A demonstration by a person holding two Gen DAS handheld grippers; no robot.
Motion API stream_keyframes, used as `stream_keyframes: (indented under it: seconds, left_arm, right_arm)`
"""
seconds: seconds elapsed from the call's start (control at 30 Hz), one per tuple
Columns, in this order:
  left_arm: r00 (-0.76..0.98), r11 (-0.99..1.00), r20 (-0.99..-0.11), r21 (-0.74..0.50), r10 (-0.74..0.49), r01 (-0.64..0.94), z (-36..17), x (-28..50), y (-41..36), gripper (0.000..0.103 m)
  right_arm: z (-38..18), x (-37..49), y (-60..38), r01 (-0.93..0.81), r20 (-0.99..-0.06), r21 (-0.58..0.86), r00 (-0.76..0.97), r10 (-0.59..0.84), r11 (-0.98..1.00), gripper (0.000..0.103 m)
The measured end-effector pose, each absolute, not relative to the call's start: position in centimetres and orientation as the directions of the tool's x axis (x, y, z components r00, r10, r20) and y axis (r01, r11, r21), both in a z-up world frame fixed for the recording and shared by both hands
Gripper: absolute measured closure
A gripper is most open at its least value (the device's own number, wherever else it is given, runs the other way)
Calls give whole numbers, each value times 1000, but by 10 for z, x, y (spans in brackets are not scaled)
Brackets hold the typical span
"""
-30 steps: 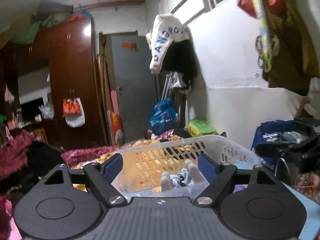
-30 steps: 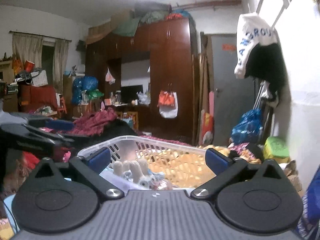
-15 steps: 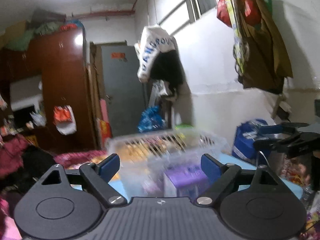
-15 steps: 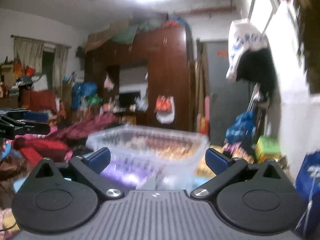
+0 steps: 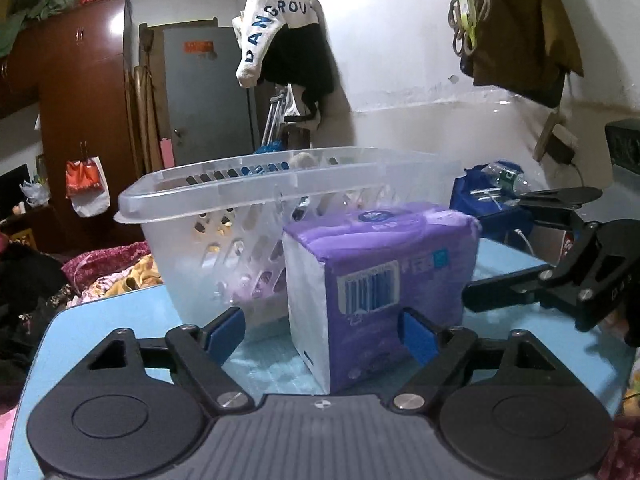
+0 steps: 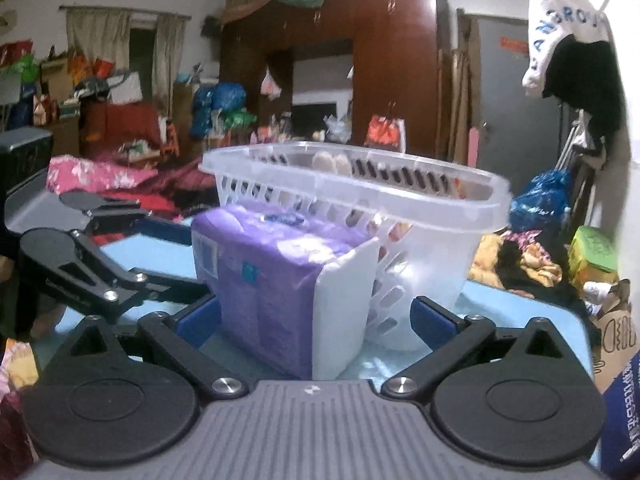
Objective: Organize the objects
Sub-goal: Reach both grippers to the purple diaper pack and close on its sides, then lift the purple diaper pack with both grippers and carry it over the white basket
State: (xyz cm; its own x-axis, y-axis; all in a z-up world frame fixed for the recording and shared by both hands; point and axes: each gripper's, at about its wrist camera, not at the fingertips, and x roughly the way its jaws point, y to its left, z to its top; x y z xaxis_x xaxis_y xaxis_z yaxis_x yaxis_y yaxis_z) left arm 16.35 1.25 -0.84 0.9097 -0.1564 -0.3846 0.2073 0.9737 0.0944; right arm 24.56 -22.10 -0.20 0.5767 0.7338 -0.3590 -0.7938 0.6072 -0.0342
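A purple tissue pack (image 5: 380, 264) (image 6: 264, 272) stands on the light blue table (image 5: 120, 320) against the near wall of a clear plastic basket (image 5: 280, 184) (image 6: 360, 184). A pale plush toy (image 6: 332, 162) peeks over the basket's rim. My left gripper (image 5: 320, 336) is low in front of the pack. Its jaws are closing slightly, the pack's near corner lies between them, and the pads do not touch it. My right gripper (image 6: 316, 320) stands open around the pack's other end. Each gripper shows at the side of the other's view.
A blue bag with a bottle (image 5: 492, 188) sits by the white wall at the table's right. Heaps of clothes (image 6: 100, 176) lie beyond the left edge, with a green box (image 6: 592, 252) and bags at the far right. A dark wardrobe (image 6: 392, 60) stands behind.
Both grippers have sunk from above the basket's rim to table level. The purple pack, unseen a second ago, now stands between each pair of fingers.
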Motion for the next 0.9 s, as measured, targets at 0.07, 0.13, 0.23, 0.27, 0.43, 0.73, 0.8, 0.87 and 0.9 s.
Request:
stream_keyframes:
  seconds: [0.07, 0.13, 0.23, 0.27, 0.43, 0.73, 0.8, 0.87, 0.9]
  left_arm:
    - [905, 970, -383, 77, -184, 230, -9, 167, 11, 17]
    - [902, 965, -378, 66, -210, 252, -10, 168, 9, 20]
    - [887, 953, -378, 36, -266, 301, -11, 170, 6, 35]
    - [890, 955, -375, 36, -259, 293, -11, 169, 6, 35]
    - [909, 954, -327, 62, -257, 292, -10, 153, 0, 39]
    - [943, 934, -156, 159, -295, 319, 11, 77, -22, 43]
    - [943, 928, -127, 179, -307, 326, 21, 62, -26, 44]
    - [945, 922, -94, 208, -312, 325, 29, 48, -30, 44]
    - [945, 920, -81, 216, -316, 326, 34, 43, -32, 45]
  right_arm:
    - [-3, 251, -217, -797, -375, -34, 569, 732, 603, 6]
    - [-6, 254, -214, -806, -391, -41, 557, 732, 591, 13]
    - [-11, 252, -216, -819, -416, -44, 536, 735, 572, 32]
    - [-14, 250, -217, -828, -421, -35, 520, 743, 559, 35]
    - [-15, 238, -225, -807, -387, -38, 556, 736, 589, 38]
    - [8, 172, -262, -810, -218, -81, 584, 782, 581, 39]
    - [16, 159, -270, -812, -181, -84, 582, 793, 577, 39]
    - [27, 147, -276, -816, -151, -91, 577, 802, 570, 40]
    - [31, 144, -278, -817, -137, -95, 576, 806, 569, 40]
